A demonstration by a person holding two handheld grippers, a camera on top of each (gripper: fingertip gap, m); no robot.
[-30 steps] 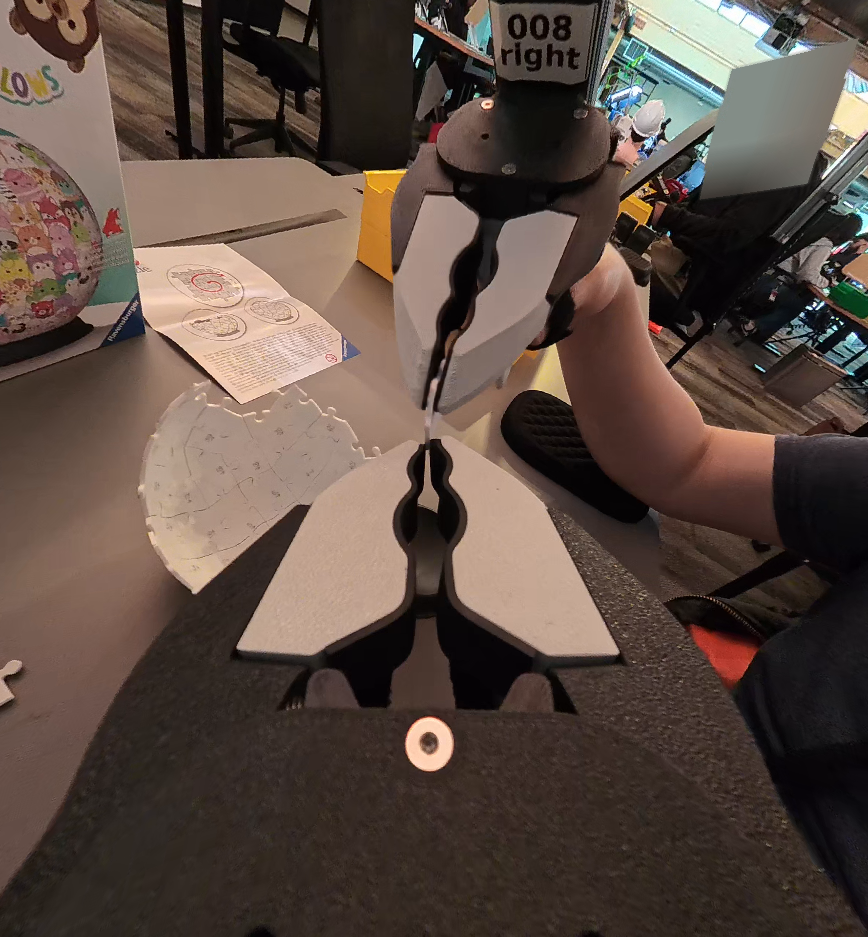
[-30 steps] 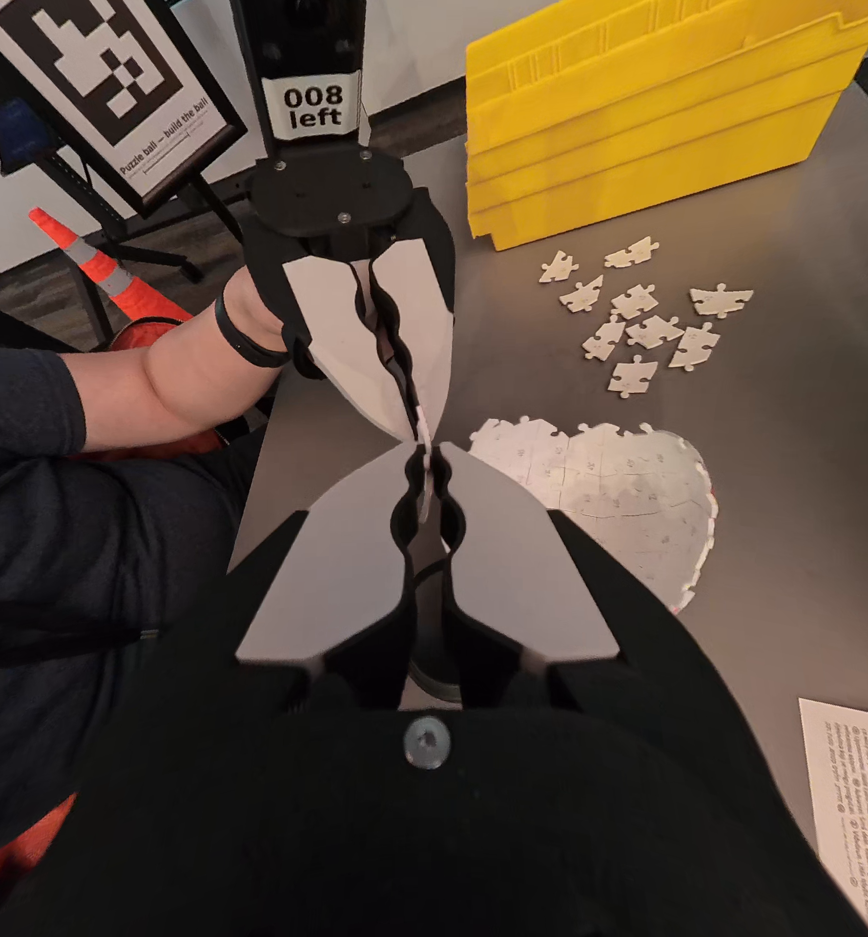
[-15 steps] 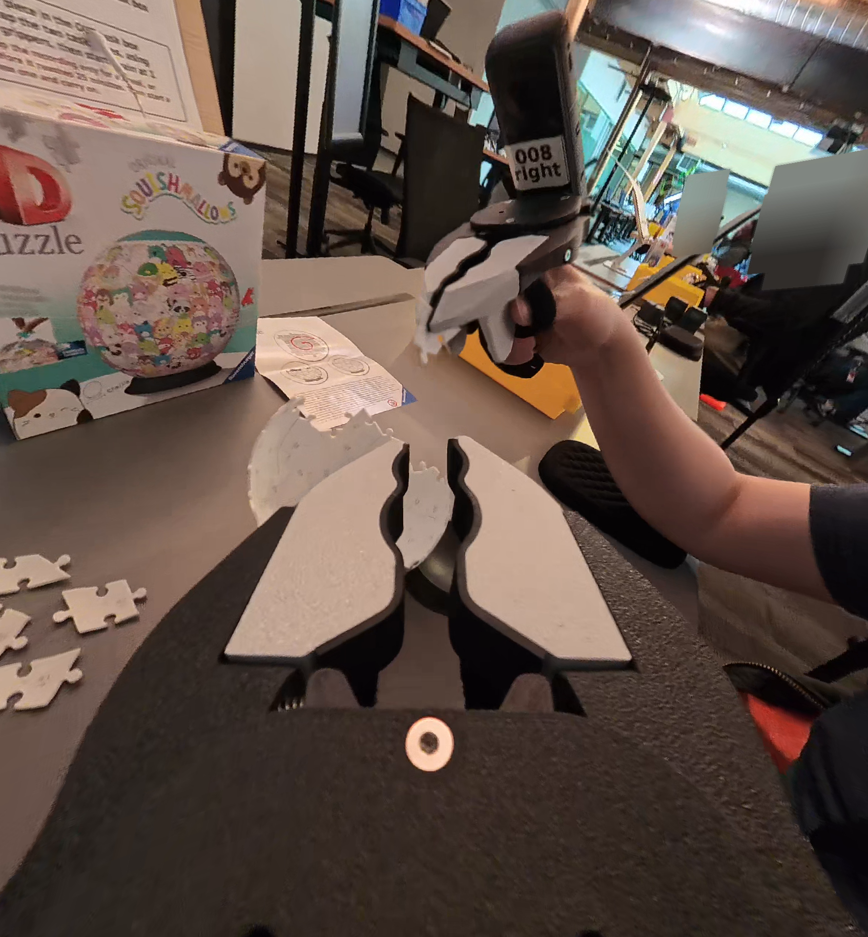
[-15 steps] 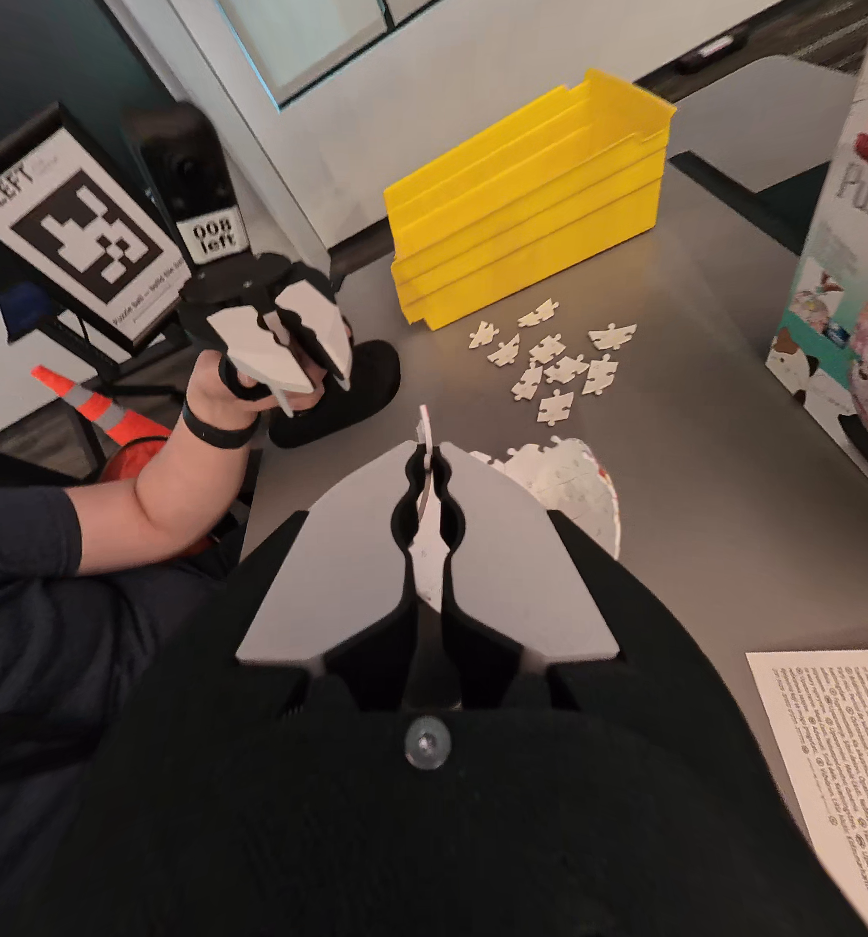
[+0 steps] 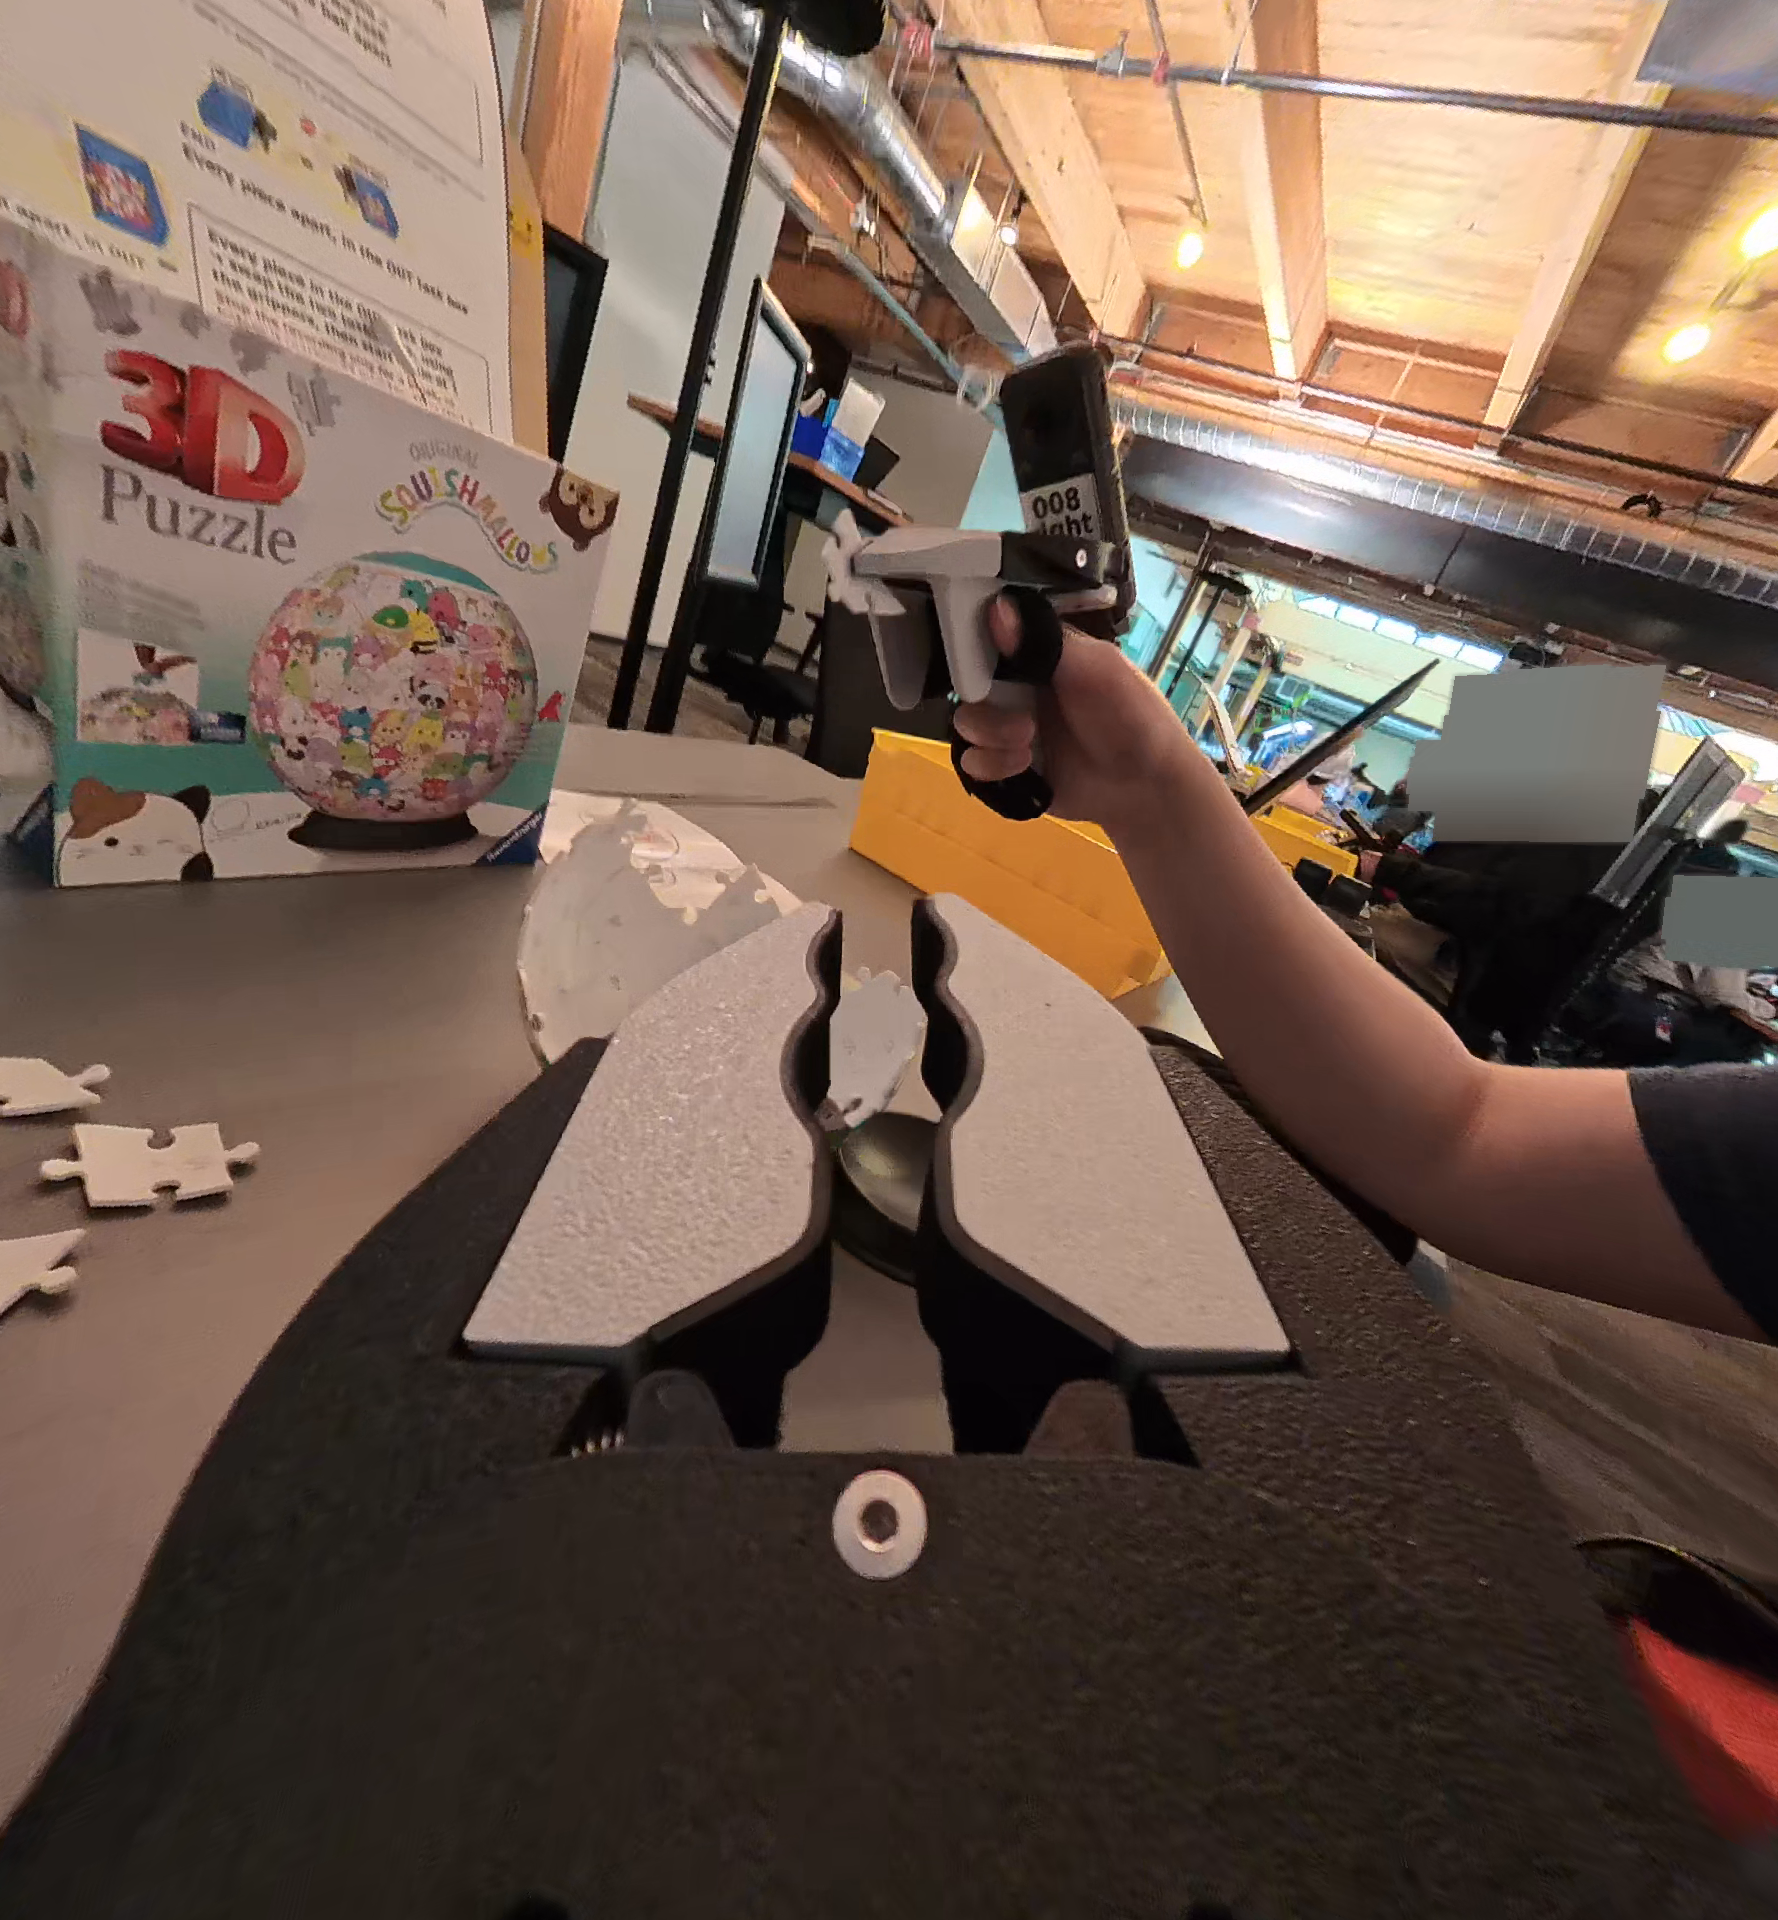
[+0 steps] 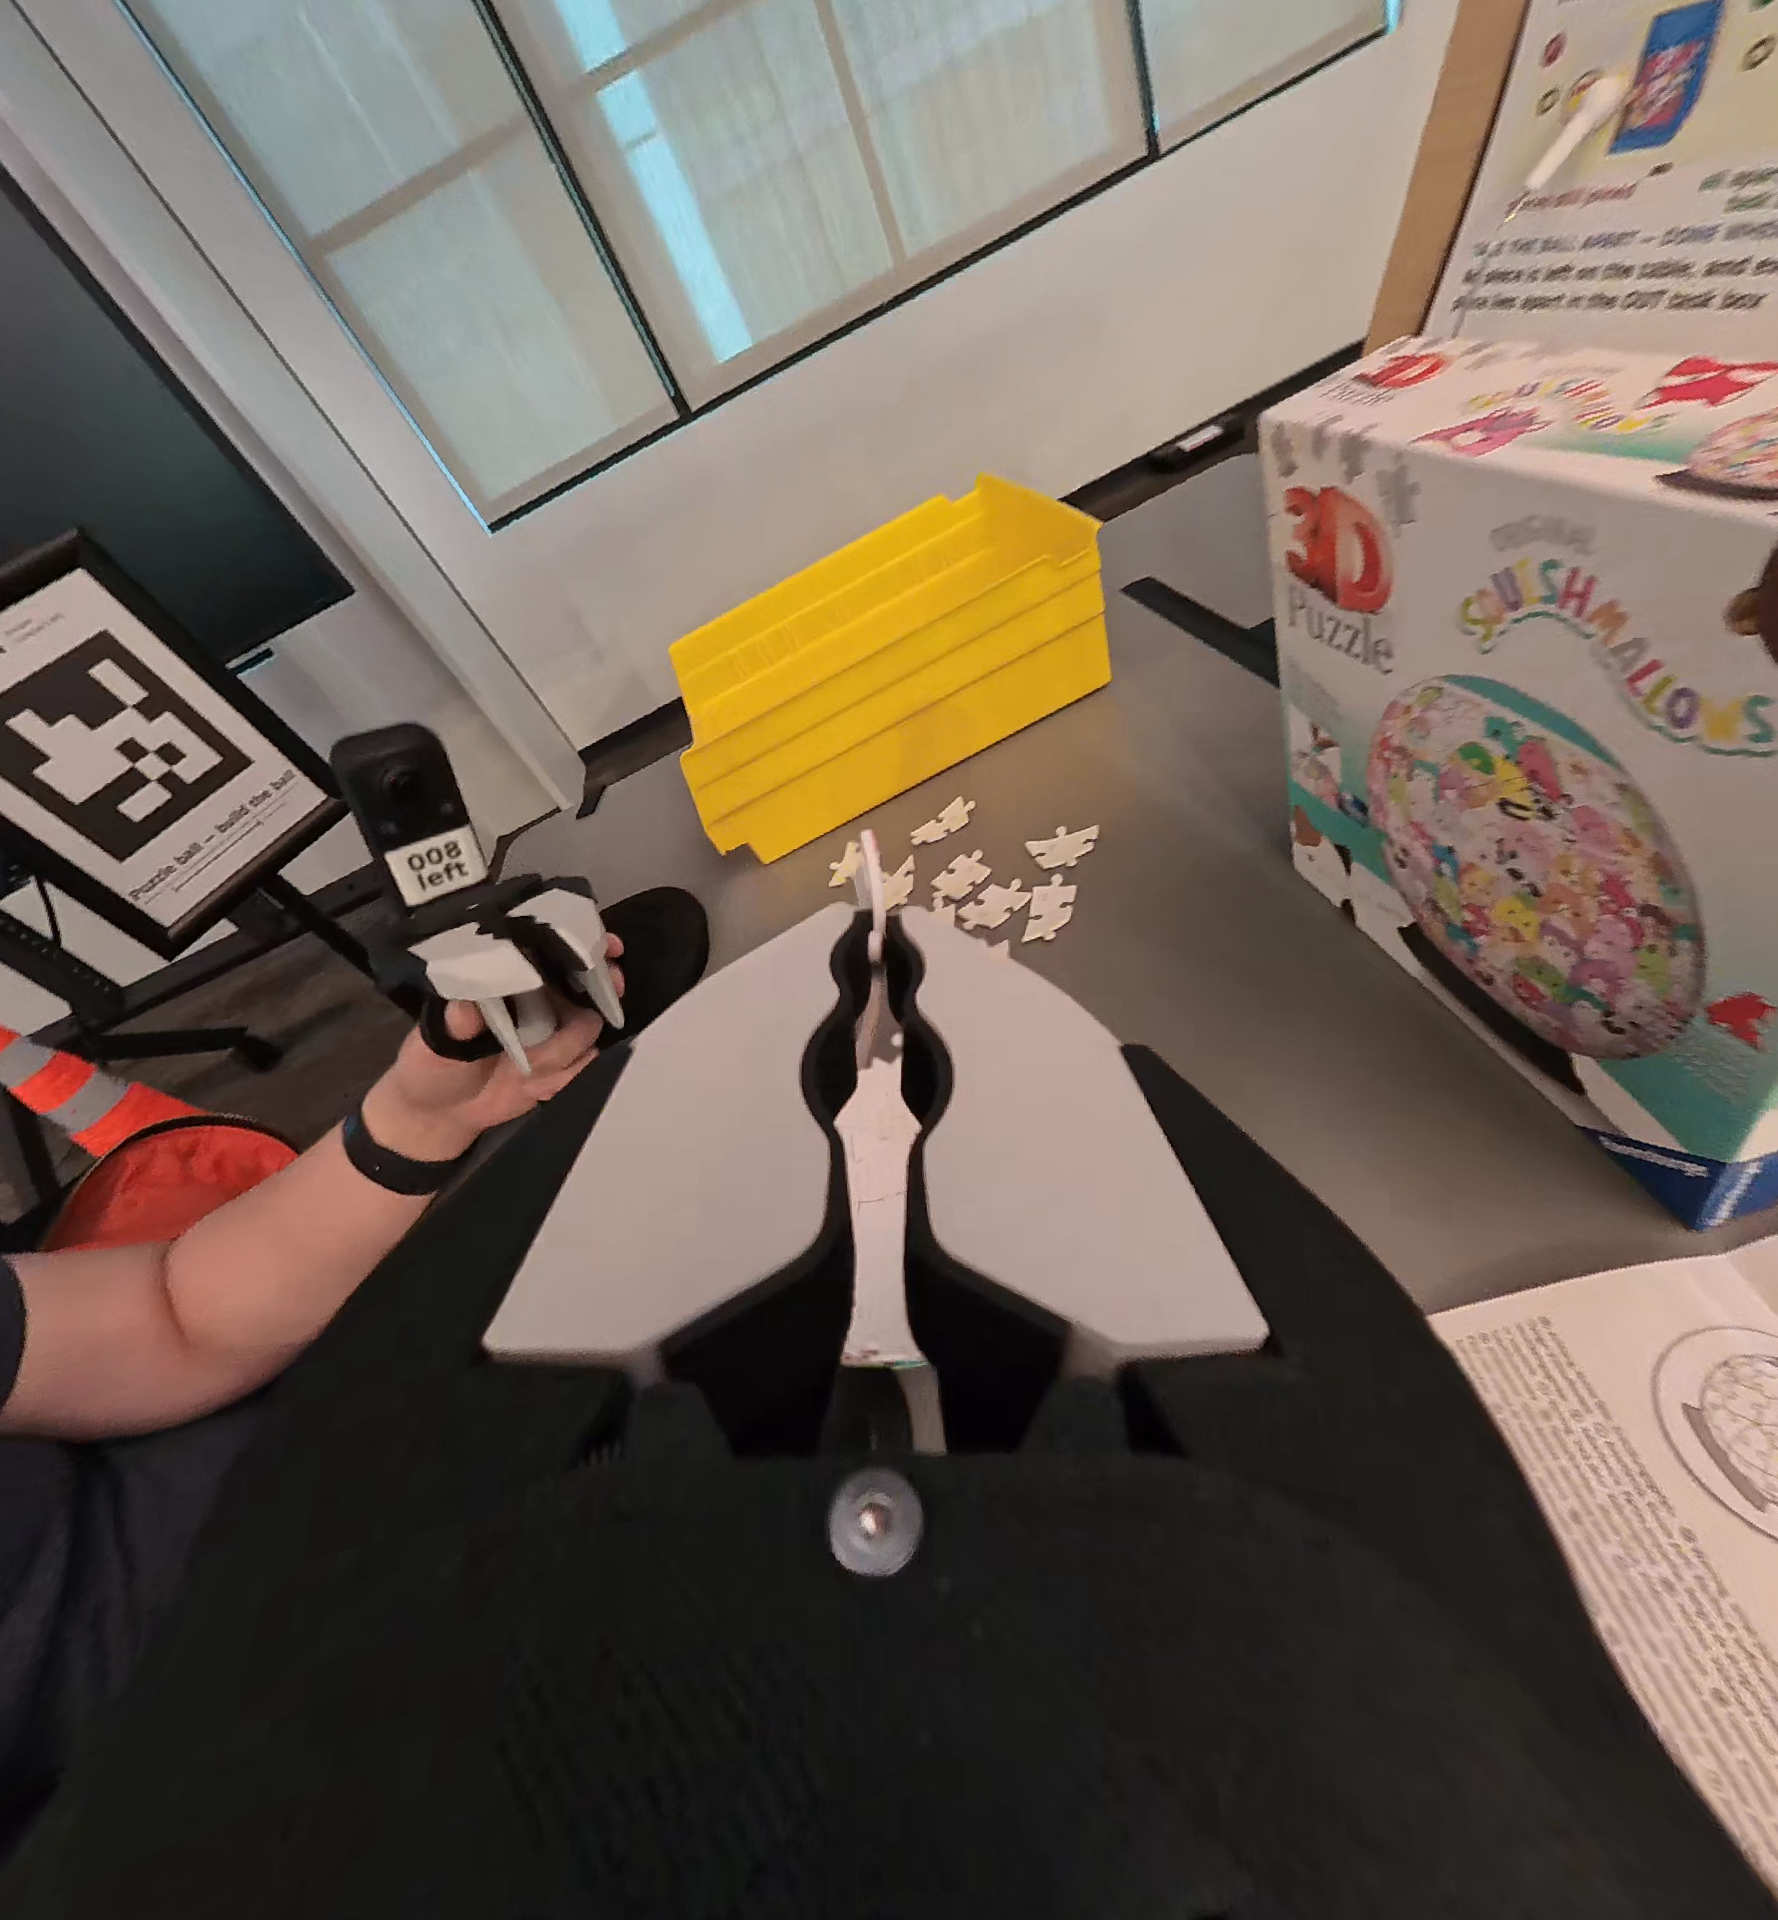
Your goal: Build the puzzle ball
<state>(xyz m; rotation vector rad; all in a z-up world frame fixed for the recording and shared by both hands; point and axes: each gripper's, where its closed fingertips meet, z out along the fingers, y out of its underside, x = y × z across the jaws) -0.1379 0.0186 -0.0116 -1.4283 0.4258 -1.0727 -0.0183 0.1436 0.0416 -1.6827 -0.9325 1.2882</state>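
- Left wrist view: my left gripper (image 5: pixel 877 920) stands narrowly parted, with a small white puzzle piece (image 5: pixel 869 1039) in the gap. I cannot tell whether the fingers pinch it or merely frame it.
- Beyond the tips, the white curved shell of joined pieces (image 5: pixel 625 925) rests on the grey table (image 5: pixel 272 997), with loose white pieces (image 5: pixel 149 1162) to its left and the printed puzzle box (image 5: pixel 282 665) behind.
- The right gripper (image 5: pixel 849 574) is raised well above the yellow plastic bin (image 5: pixel 999 883), clamping a white piece at its tips.
- Right wrist view: my right gripper (image 6: pixel 872 920) is closed on a thin white piece (image 6: pixel 872 883) held edge-on.
- A scatter of loose pieces (image 6: pixel 978 883) lies before the yellow bin (image 6: pixel 895 675); the paper instruction sheet (image 6: pixel 1643 1455) is at lower right.
- My judgement: only part of the ball is assembled, and many pieces remain.
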